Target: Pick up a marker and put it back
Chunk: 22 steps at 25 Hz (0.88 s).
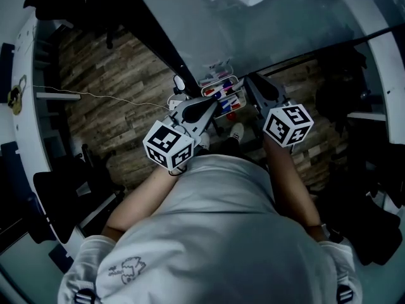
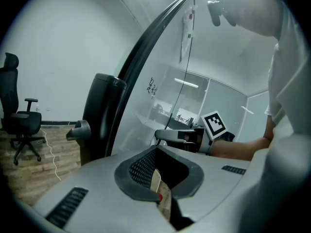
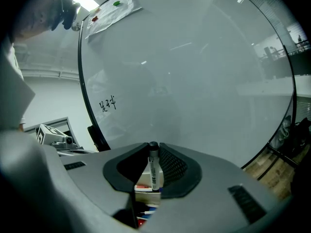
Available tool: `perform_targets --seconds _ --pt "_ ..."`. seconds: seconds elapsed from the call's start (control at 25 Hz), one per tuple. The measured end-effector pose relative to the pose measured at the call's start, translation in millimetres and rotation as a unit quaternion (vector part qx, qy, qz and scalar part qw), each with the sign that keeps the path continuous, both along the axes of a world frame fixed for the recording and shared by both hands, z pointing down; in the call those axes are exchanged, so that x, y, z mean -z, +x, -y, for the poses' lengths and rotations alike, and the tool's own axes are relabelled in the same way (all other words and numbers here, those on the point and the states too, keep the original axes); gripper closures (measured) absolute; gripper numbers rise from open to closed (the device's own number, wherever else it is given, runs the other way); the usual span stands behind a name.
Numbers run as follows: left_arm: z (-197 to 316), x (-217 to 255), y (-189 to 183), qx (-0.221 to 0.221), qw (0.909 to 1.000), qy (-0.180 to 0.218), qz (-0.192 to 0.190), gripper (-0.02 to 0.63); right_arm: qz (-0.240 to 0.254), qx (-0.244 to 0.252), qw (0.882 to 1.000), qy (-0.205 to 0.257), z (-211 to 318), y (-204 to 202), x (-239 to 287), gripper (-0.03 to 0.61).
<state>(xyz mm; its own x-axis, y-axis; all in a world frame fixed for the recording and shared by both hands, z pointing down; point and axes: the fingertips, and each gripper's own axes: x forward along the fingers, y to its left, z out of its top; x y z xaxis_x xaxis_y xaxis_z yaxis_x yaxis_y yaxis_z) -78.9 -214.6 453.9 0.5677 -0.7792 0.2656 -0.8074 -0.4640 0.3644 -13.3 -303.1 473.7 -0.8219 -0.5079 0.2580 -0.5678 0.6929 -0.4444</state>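
Right gripper (image 3: 153, 148) is clamping the marker (image 3: 154, 171) just below its cap, with the 2 jaws pressing on either side and the barrel standing upright. The marker's lower end is sitting at the holder (image 3: 146, 196), which is carrying other markers (image 1: 221, 95) with red and blue showing.

I can't tell if this is pick-up or put-back, so the same advice is applying to both. Be travelling straight along the barrel's axis with 0 tilt, so the tip isn't snagging the holder wall or the neighbours. If returning it, be loosening only once it's seated.

The marker is looking slim, with a white barrel, dark print and a black cap. My read is rigid and light, but likely slippery if the squeeze is easing off.

Left gripper (image 2: 156, 148) is hovering near the holder with its jaws drawn together at the tips. It isn't clamping anything I can make out.

Whiteboard (image 3: 204, 72) is standing right behind.
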Motion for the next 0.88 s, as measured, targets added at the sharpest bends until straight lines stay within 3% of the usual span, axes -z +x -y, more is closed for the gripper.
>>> perform_targets --seconds 0.88 --pt "-5 -24 5 0.015 0.9994 -0.03 0.005 0.609 0.002 0.019 0.999 -0.031 -3 -6 -29 0.5"
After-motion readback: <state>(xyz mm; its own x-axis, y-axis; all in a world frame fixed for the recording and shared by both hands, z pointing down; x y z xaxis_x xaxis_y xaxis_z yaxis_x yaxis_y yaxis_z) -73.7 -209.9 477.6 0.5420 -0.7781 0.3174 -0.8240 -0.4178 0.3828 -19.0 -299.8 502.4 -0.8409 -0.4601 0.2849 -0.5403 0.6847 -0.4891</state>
